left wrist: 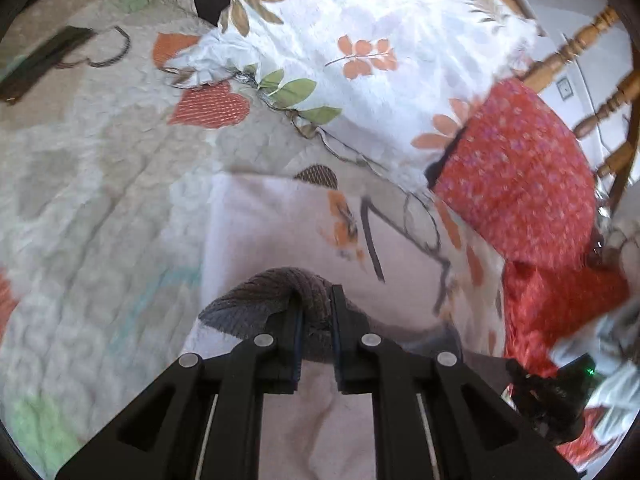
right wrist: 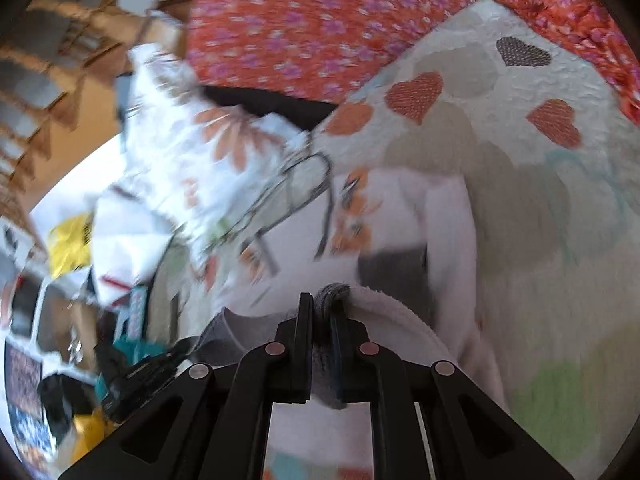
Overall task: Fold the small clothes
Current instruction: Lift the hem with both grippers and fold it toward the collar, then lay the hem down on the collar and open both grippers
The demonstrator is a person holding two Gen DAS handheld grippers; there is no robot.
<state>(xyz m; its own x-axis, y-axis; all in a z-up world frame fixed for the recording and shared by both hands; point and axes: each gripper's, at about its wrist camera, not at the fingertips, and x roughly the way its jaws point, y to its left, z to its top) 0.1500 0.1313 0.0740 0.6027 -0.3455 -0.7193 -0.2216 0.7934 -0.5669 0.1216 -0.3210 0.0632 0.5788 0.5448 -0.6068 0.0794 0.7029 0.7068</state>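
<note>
A small white garment with an orange and grey print and grey ribbed trim lies on a quilted bedspread. My left gripper is shut on the grey ribbed edge of the garment and holds it lifted. In the right wrist view my right gripper is shut on another grey edge of the same garment, with white fabric draped over its right finger. The view is blurred by motion.
A red floral cloth lies at the right, next to a white floral pillow and a wooden headboard. A dark strap lies at the far left. Clutter sits beyond the bed edge in the right wrist view.
</note>
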